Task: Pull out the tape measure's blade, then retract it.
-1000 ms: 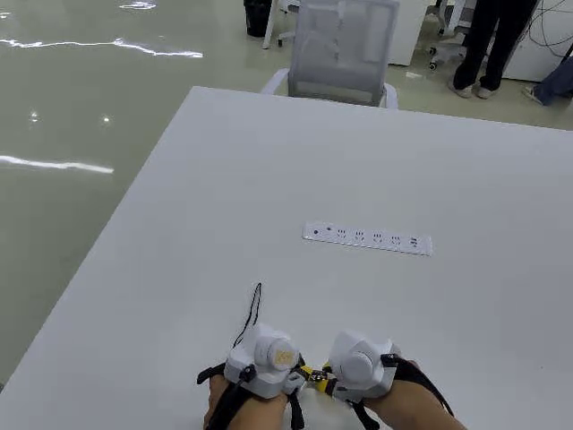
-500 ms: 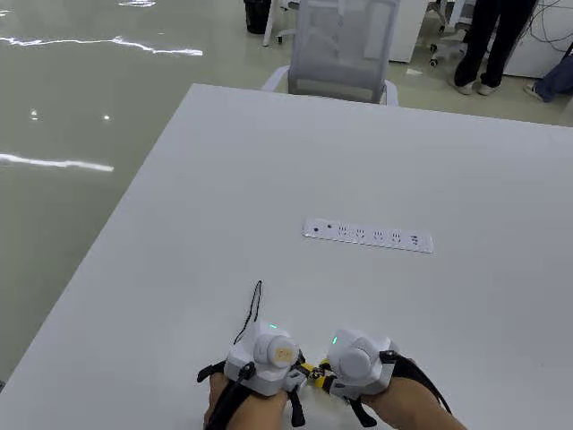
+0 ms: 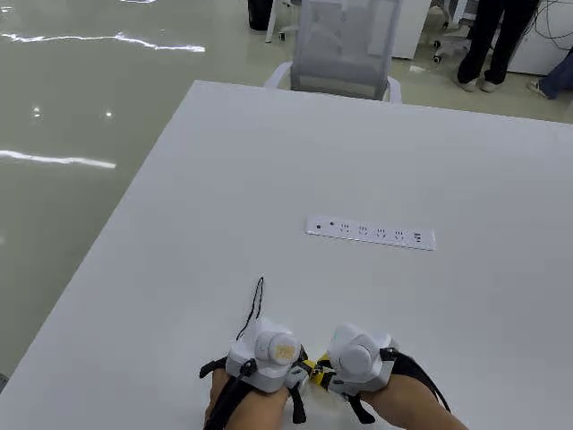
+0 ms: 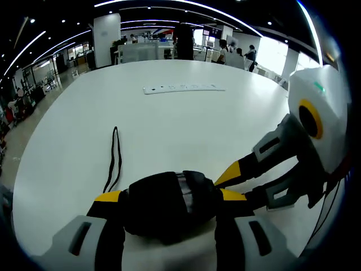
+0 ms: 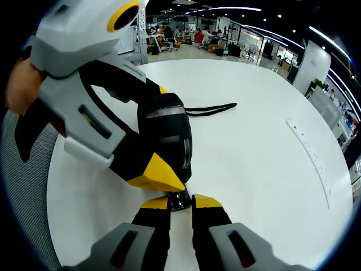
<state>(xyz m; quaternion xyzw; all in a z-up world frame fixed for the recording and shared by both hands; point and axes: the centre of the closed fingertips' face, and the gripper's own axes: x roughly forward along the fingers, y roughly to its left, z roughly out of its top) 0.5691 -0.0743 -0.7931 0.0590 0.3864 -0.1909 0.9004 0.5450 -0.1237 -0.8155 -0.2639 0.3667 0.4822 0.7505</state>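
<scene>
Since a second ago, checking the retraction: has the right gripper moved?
Yes, slightly: the right gripper has edged toward the left gripper, judged against the power strip.

Tape measure (image 5: pixel 166 138): black case. Strap (image 4: pixel 113 161): black. Left gripper (image 4: pixel 170 196), right gripper (image 5: pixel 179 202): grey bodies, black jaws, yellow tips. Table (image 3: pixel 269 179): plain white. Power strip (image 3: pixel 371 234): white. Floor (image 3: pixel 72 90): glossy grey-green.

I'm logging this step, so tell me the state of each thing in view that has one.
Left hand-held gripper: shut on the tape measure.
Right hand-held gripper: shut on the blade tip.
Tape measure: held, blade barely drawn out.
Strap: slack on the table.
Power strip: flat, no plugs in it.
</scene>
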